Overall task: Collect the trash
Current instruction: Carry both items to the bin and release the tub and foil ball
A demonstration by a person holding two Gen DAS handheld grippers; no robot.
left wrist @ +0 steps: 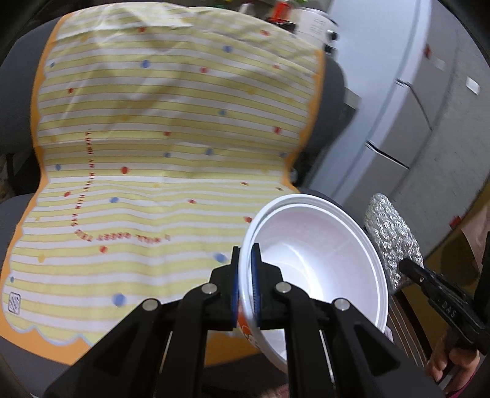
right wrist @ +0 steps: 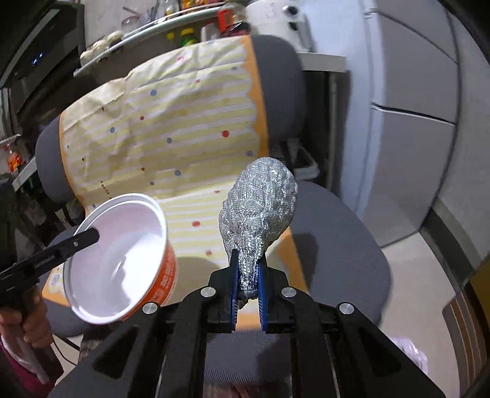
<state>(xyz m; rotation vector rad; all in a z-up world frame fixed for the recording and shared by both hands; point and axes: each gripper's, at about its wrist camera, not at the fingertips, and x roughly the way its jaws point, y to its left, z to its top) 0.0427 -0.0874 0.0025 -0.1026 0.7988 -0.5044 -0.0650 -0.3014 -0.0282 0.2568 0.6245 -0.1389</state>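
My left gripper (left wrist: 245, 260) is shut on the rim of an empty white noodle cup (left wrist: 318, 263) with an orange outside; one finger is inside the cup and one outside. The cup hangs in the air, tilted, and shows in the right wrist view (right wrist: 119, 260) with the left gripper (right wrist: 92, 237) on its rim. My right gripper (right wrist: 248, 269) is shut on the narrow end of a crumpled silver foil wrapper (right wrist: 260, 208), held upright above the chair. The wrapper (left wrist: 392, 235) and right gripper (left wrist: 407, 266) show in the left wrist view, just right of the cup.
A grey office chair (right wrist: 337, 245) is draped with a yellow-striped dotted paper sheet (left wrist: 171, 147). A grey refrigerator (left wrist: 407, 116) stands to the right. A cluttered shelf (right wrist: 183, 21) runs behind the chair. A pale tiled floor (right wrist: 410, 275) lies at the right.
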